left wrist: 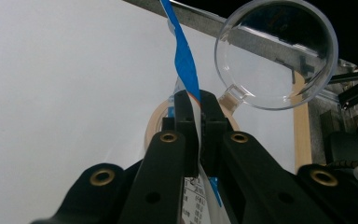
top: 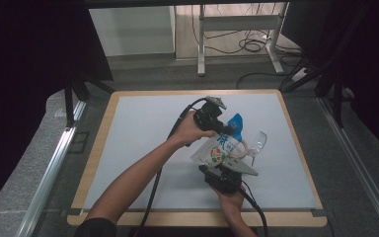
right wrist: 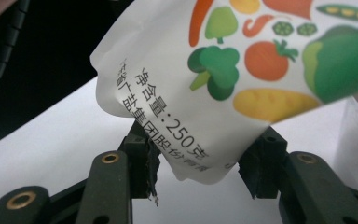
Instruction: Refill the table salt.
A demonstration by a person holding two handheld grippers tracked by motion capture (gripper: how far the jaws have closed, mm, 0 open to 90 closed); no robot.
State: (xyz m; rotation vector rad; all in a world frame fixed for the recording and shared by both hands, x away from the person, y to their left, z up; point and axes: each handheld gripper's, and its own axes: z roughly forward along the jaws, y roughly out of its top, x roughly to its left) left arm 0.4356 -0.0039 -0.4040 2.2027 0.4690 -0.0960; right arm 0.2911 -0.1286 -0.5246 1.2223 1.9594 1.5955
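pouch: white printed pouch (top: 220, 148) with vegetable pictures and a blue top, held up off the white mat (top: 143, 148), right of the mat's middle and nearer its right edge than its left
left gripper: left gripper (top: 222, 126) clenched on the pouch's blue top strip (left wrist: 184, 56); in the left gripper view the jaws pinch the thin film edge-on, the strip twisting above them
right gripper: right gripper (right wrist: 198, 170) reaches up from the near edge of the mat; jaws stand apart with the pouch's lower corner (right wrist: 200, 163) hanging between them, pads not pressing on it, so released
cup: clear plastic measuring cup (top: 258, 143) just right of the pouch, its handle (left wrist: 233, 93) toward the pouch; a tan ring (top: 241, 148) lies by it
step, as judged: getting a second hold on the bottom corner so the pouch can be tipped toward the cup
doing it well: keep the top pinch steady, bring the right jaws further up the corner before closing, catch the sealed edge rather than the bulging belly
risk: a shallow bite on slick film may slip; the cup is light and close, easily knocked
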